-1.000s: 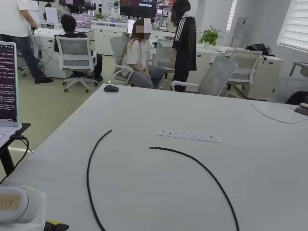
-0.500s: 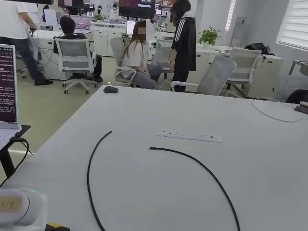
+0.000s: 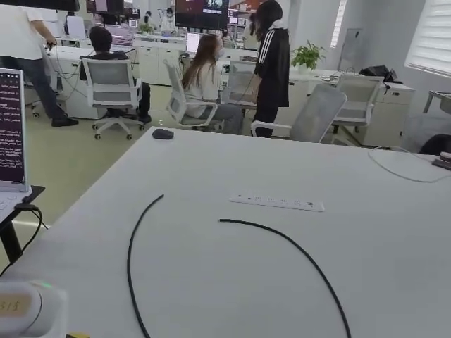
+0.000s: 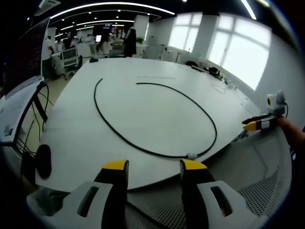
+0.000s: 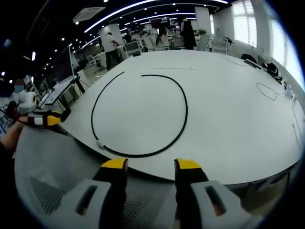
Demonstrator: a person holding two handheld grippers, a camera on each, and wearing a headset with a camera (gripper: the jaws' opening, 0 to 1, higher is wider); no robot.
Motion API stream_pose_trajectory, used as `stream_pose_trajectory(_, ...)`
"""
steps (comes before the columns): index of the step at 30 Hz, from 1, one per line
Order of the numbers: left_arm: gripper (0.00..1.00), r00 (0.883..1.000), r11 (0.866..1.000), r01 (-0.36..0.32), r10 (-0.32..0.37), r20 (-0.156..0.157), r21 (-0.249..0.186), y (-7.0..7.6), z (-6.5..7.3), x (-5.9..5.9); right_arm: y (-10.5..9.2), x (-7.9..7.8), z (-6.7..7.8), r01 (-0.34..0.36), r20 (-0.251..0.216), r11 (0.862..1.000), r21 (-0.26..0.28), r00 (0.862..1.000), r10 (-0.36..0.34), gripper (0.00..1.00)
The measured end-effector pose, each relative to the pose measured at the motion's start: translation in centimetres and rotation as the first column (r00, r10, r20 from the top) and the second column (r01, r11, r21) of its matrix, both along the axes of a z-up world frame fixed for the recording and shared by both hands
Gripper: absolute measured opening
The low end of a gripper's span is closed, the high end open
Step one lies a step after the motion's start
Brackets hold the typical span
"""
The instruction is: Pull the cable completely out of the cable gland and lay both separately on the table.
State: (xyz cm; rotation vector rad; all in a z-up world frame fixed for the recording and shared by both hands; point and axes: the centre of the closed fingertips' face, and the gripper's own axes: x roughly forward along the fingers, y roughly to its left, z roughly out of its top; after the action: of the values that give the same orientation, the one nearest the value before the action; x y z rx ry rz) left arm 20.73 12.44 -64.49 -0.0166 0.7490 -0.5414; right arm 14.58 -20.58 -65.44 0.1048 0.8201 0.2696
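Observation:
A long black cable (image 3: 129, 253) lies in an open loop on the white table (image 3: 211, 282), with its two ends apart near the middle. In the left gripper view the cable (image 4: 106, 125) runs through a small pale cable gland (image 4: 191, 155) at the near table edge. The right gripper view shows that gland (image 5: 99, 143) on the cable (image 5: 186, 112). My left gripper (image 4: 152, 167) is open and empty, short of the table edge. My right gripper (image 5: 145, 164) is also open and empty, off the near edge. Each gripper is visible from the other: right gripper (image 4: 255, 125), left gripper (image 5: 47, 119).
A white power strip (image 3: 276, 203) lies beyond the cable and a dark mouse (image 3: 162, 133) sits at the far edge. A thin white wire (image 3: 394, 165) curls at far right. A laptop (image 3: 10, 127) stands left of the table. People and office chairs fill the background.
The cable and gland lie as before. The head view has shifted slightly, and a seated person in the background has turned away.

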Motion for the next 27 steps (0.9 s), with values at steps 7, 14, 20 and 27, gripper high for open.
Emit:
stream_pose_trajectory(7, 0.44, 1.0, 1.0, 0.0, 0.0, 0.005, -0.005, -0.06, 0.08, 0.05, 0.08, 0.03, 0.0, -0.003, 0.002, 1.0, 0.003, 1.0, 0.003, 0.39)
stream_pose_trajectory(14, 0.44, 1.0, 1.0, 0.0, 0.0, 0.0, -0.003, 0.03, 0.01, 0.04, 0.24, -0.03, 0.01, -0.015, 0.002, 1.0, 0.003, 1.0, 0.015, 0.39)
stream_pose_trajectory(20, 0.44, 1.0, 1.0, -0.001, 0.001, 0.0, -0.001, 0.04, 0.02, -0.03, 0.22, -0.06, 0.04, -0.013, 0.004, 1.0, 0.005, 1.0, 0.013, 0.39)
stream_pose_trajectory(27, 0.44, 1.0, 1.0, -0.004, 0.004, 0.001, -0.001, 0.07, 0.03, -0.01, 0.23, -0.09, 0.03, -0.015, 0.003, 1.0, 0.007, 1.0, 0.015, 0.39)
